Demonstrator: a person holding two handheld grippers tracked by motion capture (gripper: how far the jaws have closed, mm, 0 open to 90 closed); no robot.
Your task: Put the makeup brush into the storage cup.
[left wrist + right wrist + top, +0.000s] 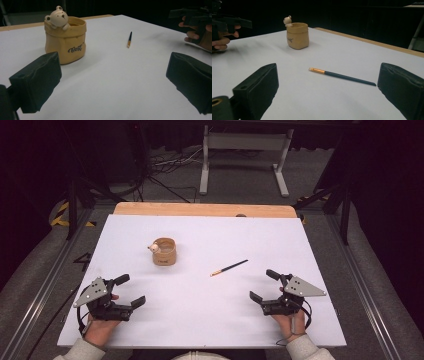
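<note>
- The left gripper (131, 290) is resting low over the white table sheet (200, 320) at the near left, its jaws standing wide apart around nothing
- The right gripper (263, 285) is sitting at the near right, jaws spread wide and gripping nothing
- The slim dark-handled paintbrush with a gold ferrule (229, 267) is lying flat just ahead of the right gripper
- The tan ceramic sack-shaped pot with a small bear on its rim (164, 252) is standing upright farther back, well apart from the brush
</note>
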